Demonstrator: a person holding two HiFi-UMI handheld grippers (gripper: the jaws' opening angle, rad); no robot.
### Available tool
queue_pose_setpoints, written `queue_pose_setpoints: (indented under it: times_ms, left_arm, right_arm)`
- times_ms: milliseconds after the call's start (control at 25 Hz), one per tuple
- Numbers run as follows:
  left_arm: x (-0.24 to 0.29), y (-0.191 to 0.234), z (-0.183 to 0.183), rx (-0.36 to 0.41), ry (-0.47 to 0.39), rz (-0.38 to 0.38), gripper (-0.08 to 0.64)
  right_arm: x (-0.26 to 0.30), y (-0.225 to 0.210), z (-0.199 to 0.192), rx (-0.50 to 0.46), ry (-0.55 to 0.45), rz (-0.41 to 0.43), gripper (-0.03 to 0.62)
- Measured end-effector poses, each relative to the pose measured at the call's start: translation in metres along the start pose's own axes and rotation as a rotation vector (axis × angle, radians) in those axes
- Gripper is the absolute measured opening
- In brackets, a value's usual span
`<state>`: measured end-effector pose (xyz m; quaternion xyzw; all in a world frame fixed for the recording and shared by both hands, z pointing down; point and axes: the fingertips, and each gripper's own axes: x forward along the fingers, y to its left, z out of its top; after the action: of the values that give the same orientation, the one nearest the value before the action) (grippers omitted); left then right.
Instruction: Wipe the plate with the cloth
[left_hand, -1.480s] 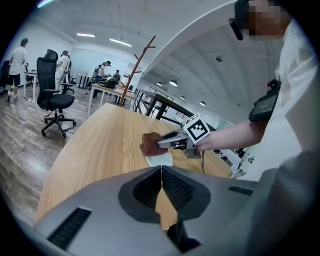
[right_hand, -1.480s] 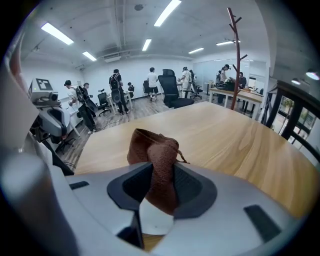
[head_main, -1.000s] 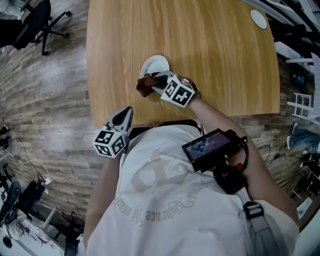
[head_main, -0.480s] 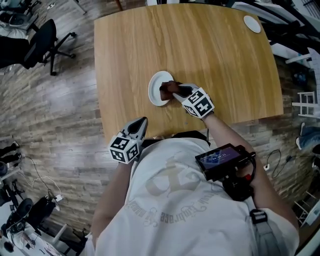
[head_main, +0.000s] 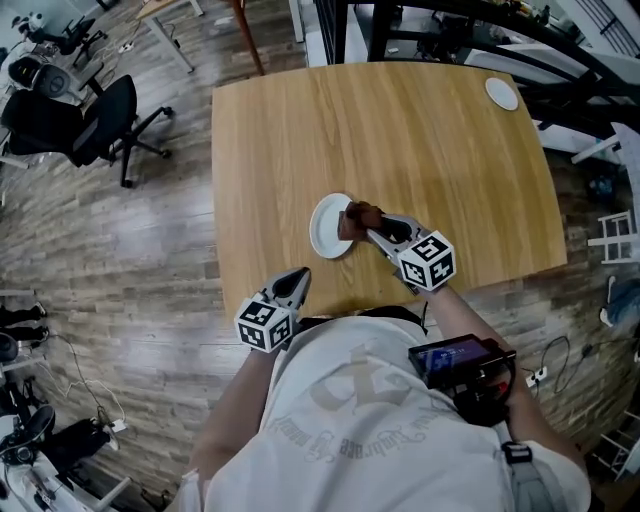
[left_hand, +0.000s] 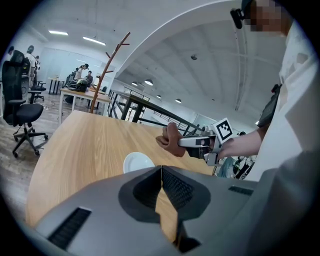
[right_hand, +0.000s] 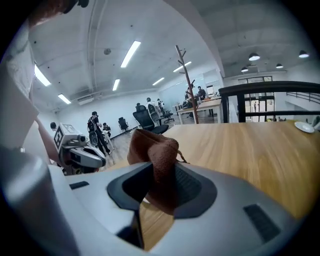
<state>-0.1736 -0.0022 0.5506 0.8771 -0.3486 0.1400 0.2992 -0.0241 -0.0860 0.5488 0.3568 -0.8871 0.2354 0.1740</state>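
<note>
Head view showed the wooden table (head_main: 450, 150) spread broad below me, with the white plate (head_main: 322, 238) lying flat near my edge of it. The brown cloth (head_main: 356, 217) hung bunched over the plate's right rim, pinched between the jaws of my right claw (head_main: 372, 228). In the left gripper view the wad sat lifted clear of the plate, not touching it. My left claw (head_main: 297, 282) was pressed together on nothing at the table's near edge, apart from the plate.

To wipe well, I judged the wad had to come down until it flattened against the plate's face. The strokes should then run in rounds from the middle out to the rim. The plate lay loose on smooth wood and looked likely to slide, so I reckoned on light pressure. My idle left claw could also brace the rim on the left.
</note>
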Motion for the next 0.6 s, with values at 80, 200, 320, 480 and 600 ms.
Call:
queue_pose_setpoints:
  times_ms: [80, 200, 320, 480, 600]
  left_arm:
    - [0.003, -0.002, 0.003, 0.009, -0.001, -0.006, 0.014]
    - [0.008, -0.006, 0.007, 0.023, -0.001, -0.018, 0.012]
    - [0.014, -0.011, 0.006, 0.033, 0.005, -0.027, 0.014]
    - [0.024, -0.017, 0.01, 0.043, 0.007, -0.036, 0.012]
    - [0.03, -0.02, 0.015, 0.054, 0.006, -0.046, 0.014]
  right_arm:
    - [-0.009, 0.006, 0.008, 0.01, -0.05, 0.009, 0.126]
    - [-0.02, 0.015, 0.011, 0.0, -0.083, 0.022, 0.126]
    - [-0.03, 0.023, 0.0, 0.007, -0.088, 0.039, 0.126]
    - [-0.039, 0.019, -0.013, 0.042, -0.094, 0.031, 0.126]
    - [-0.041, 0.015, -0.012, 0.034, -0.099, 0.021, 0.126]
